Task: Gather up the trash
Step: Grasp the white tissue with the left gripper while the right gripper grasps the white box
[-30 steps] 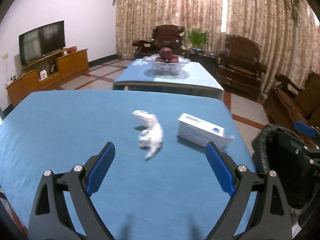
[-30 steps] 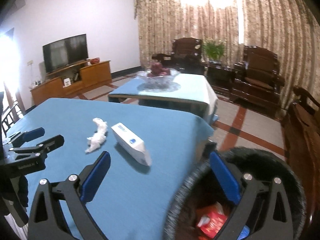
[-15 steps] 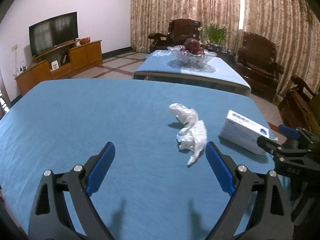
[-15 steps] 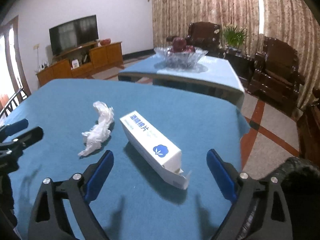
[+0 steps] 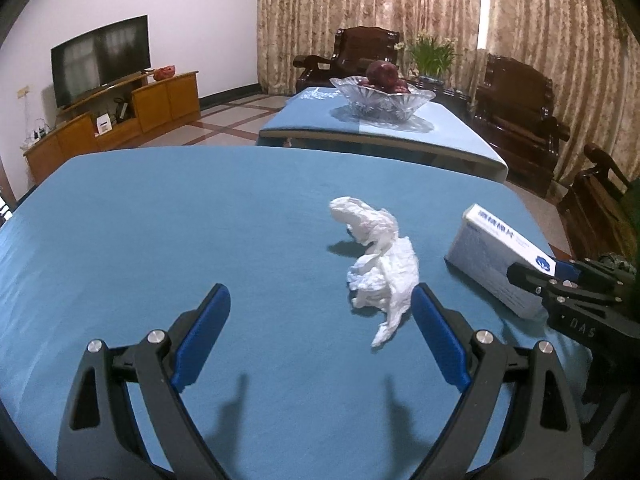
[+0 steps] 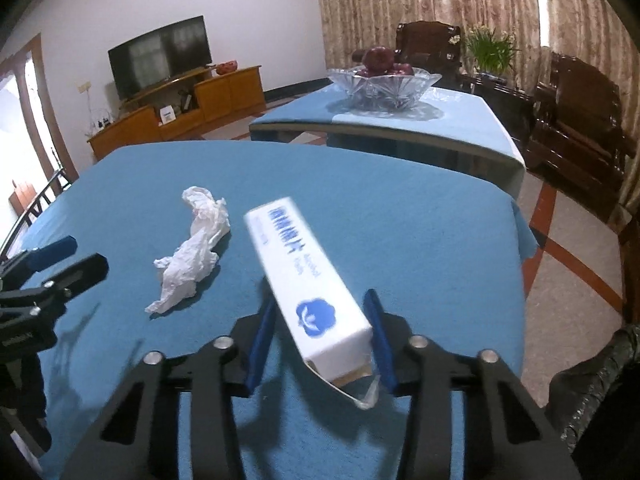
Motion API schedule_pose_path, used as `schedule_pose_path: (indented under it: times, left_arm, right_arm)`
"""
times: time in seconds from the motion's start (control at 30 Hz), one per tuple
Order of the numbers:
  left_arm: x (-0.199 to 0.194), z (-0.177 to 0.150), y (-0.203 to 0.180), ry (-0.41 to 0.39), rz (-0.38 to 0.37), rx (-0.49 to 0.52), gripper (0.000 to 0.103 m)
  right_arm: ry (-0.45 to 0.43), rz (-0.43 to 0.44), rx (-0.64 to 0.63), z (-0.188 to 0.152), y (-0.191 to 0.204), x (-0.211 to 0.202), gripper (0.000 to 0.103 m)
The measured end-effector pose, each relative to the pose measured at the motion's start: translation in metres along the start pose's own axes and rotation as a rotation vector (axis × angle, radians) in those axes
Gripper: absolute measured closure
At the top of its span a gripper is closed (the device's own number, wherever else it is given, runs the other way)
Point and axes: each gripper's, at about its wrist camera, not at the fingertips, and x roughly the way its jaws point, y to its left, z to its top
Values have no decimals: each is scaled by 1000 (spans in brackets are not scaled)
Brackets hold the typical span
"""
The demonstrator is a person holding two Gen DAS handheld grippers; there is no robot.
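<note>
A crumpled white tissue (image 5: pixel 378 264) lies on the blue tablecloth (image 5: pixel 160 220), just ahead of my left gripper (image 5: pixel 320 312), near its right finger. The left gripper is open and empty. A white carton with blue print (image 6: pixel 308 276) lies to the right of the tissue (image 6: pixel 192 248). My right gripper (image 6: pixel 322 320) has closed around the carton's near open end, with both blue fingers against its sides. The carton also shows in the left wrist view (image 5: pixel 500 256), with the right gripper (image 5: pixel 560 280) at its end.
A black trash bin's rim (image 6: pixel 592 392) sits off the table's right edge. Beyond stands a second blue table (image 5: pixel 380 132) with a glass fruit bowl (image 5: pixel 382 96). Dark wooden chairs (image 5: pixel 516 108) stand at the back right, a TV cabinet (image 5: pixel 112 120) at the left.
My right gripper moved from over the bin to the carton and closed around its near end. My left gripper moved closer to the tissue and stayed open.
</note>
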Motion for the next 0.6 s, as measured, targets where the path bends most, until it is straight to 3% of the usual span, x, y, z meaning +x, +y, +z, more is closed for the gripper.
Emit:
schedule_pose_path:
  times: [0.33,0.47,0.6]
  left_arm:
    - [41,6,-32,44,-39,25,14]
    - [66,7,-36,115,-47,39,30]
    - [82,8,-30,188,-79,0,68]
  right_arm:
    - [-4,-8,36,2,-6,-1,65]
    - [-3,-11,39,4,-6,0,65]
    - [-2,-11,39,4,-7,1,65]
